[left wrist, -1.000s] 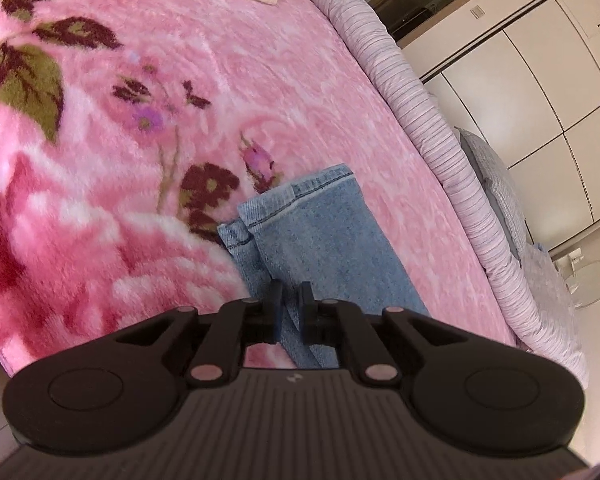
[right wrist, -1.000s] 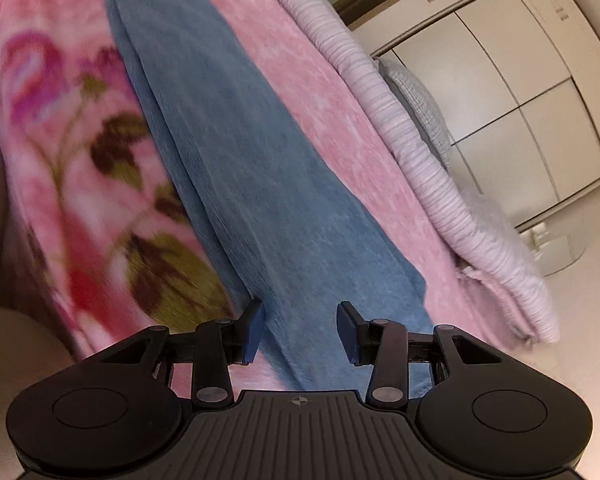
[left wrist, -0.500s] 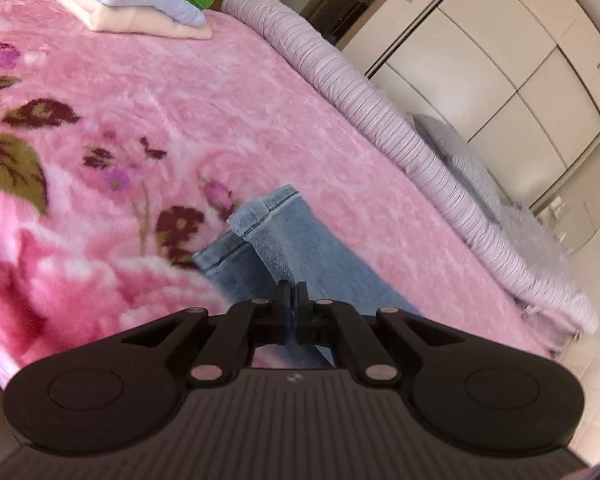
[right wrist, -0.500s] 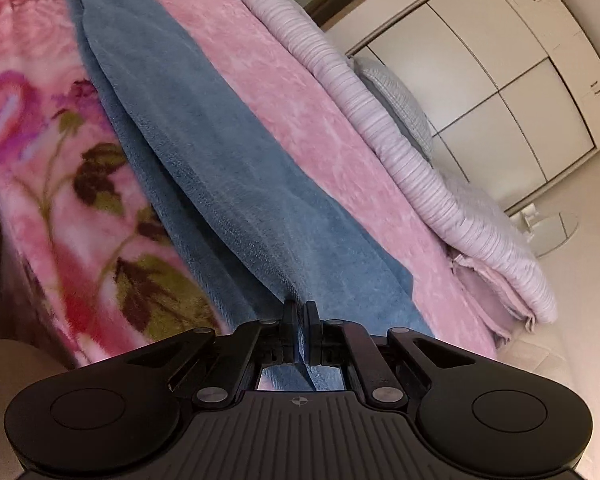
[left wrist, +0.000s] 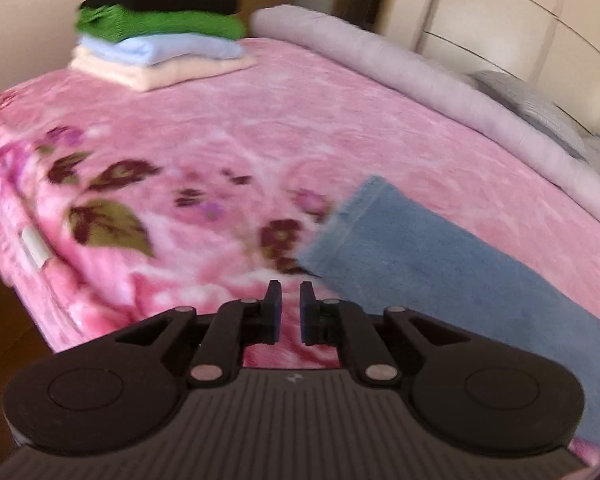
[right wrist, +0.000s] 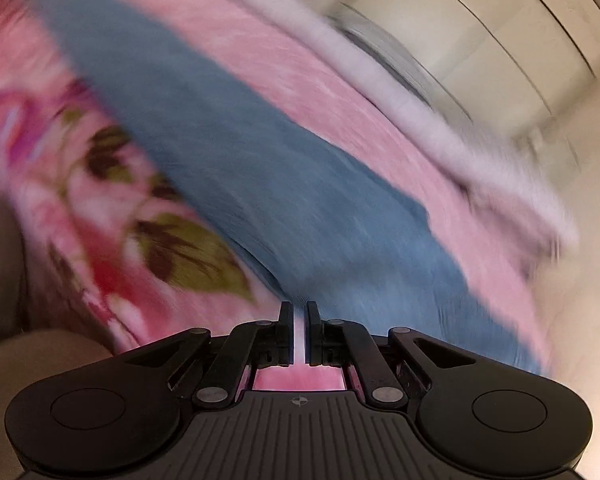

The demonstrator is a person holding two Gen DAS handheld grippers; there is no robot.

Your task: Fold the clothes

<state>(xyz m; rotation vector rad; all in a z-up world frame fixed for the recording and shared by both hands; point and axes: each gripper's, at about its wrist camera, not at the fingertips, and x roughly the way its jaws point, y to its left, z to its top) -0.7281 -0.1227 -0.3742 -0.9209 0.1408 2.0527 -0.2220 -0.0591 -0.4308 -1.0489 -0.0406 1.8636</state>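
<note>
On my left wrist feed the left gripper (left wrist: 287,286) is letting go: its jaws are opening, a clear gap between the pads and only pink blanket (left wrist: 260,120) showing through. The jeans (left wrist: 440,264) lie flat at 3 o'clock from the fingertips, just beside them, hem pointing to 12. A stack of folded clothes (left wrist: 160,36) sits far off at 11 o'clock and a rolled pale quilt (left wrist: 440,92) runs along the bed's edge at 1 o'clock. The right feed is blurred, but my right gripper (right wrist: 298,306) is clenched, and the denim funnels down from 11 o'clock into its tips, so it looks pinched there
</note>
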